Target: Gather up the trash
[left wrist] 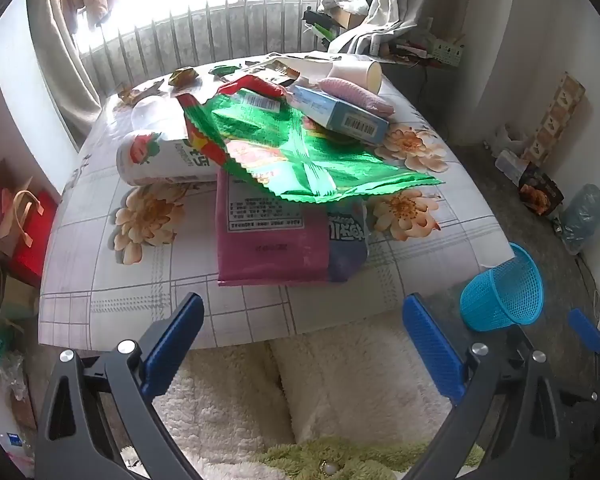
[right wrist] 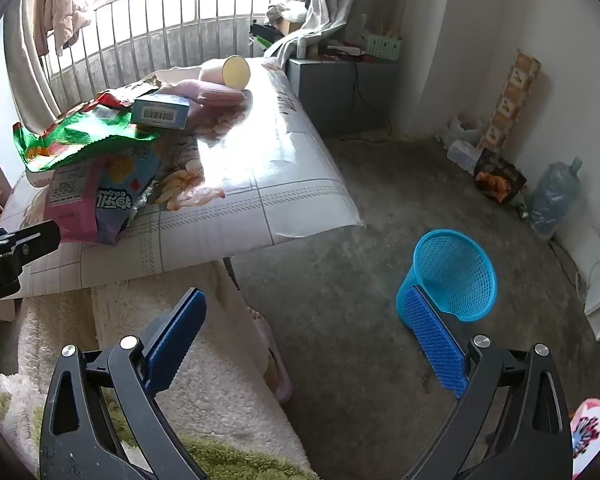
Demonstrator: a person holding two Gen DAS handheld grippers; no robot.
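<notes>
Evidently both the left gripper [left wrist: 300, 344] and right gripper [right wrist: 306, 340] stood wide open, holding nothing. Ahead of the left gripper, wrappers lay heaped on the bench [left wrist: 112, 300]; the green wrapper [left wrist: 300, 152] looked light, crinkly, slippery, best pinched at its near edge. The blue basket [right wrist: 452, 276] stood just beyond the right gripper.

A glossy, crinkled foil wrapper [left wrist: 300, 152] is seen at the table's centre, with a matt cardboard box [left wrist: 340, 114] at its two o'clock. A smooth printed plastic tablecloth [left wrist: 132, 280] covers the table. The bin [right wrist: 452, 276] is made of blue plastic mesh; the floor [right wrist: 360, 208] is rough concrete.
</notes>
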